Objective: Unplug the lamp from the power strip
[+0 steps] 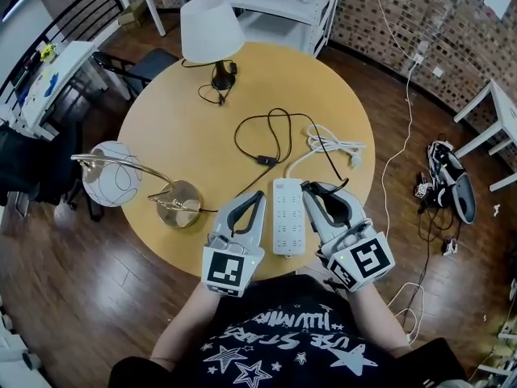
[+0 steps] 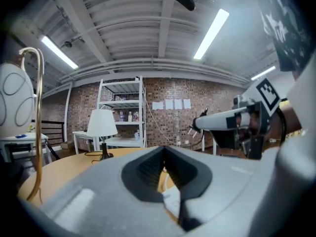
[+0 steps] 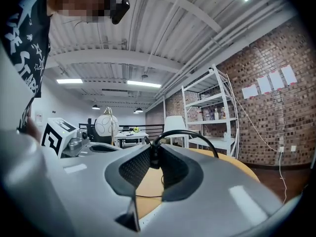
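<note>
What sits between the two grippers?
A white power strip lies between the left gripper and right gripper; the head view shows it.

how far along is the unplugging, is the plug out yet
Done, it seems: no plug shows in the power strip, which lies flat on the table. In hand: the right tool is shut on the end of a black cord, beside the strip. The left tool is shut and empty. Left: set the cord down.
</note>
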Demonstrator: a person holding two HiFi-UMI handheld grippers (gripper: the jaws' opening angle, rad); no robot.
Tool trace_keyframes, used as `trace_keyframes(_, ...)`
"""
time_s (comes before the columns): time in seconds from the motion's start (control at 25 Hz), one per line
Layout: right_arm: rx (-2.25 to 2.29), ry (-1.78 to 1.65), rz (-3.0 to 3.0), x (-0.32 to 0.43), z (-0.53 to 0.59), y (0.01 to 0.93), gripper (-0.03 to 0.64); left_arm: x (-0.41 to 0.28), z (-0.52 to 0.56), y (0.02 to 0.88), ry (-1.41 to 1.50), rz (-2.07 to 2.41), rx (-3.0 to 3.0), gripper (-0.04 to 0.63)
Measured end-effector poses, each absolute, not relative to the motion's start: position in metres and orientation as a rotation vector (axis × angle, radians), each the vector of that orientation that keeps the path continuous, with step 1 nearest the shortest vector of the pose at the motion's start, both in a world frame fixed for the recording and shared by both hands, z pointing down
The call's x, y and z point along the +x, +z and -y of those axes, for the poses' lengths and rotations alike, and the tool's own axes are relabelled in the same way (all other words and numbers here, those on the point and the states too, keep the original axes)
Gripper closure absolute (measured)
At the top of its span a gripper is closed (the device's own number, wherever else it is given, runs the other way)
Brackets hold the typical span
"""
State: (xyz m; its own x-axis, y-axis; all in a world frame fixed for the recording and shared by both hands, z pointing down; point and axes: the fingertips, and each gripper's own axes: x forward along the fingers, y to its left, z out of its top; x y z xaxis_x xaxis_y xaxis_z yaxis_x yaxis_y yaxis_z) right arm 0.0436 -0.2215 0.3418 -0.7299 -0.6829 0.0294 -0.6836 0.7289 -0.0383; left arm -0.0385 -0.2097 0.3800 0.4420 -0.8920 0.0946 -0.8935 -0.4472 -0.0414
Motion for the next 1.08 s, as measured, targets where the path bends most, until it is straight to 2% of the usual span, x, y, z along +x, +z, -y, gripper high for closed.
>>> trace_keyframes(1.08,1.048,-0.082,2.808,0.043,0.216,0.368,0.558,-0.047,0.204,0.400,0.218,1.704,2.586,0.594)
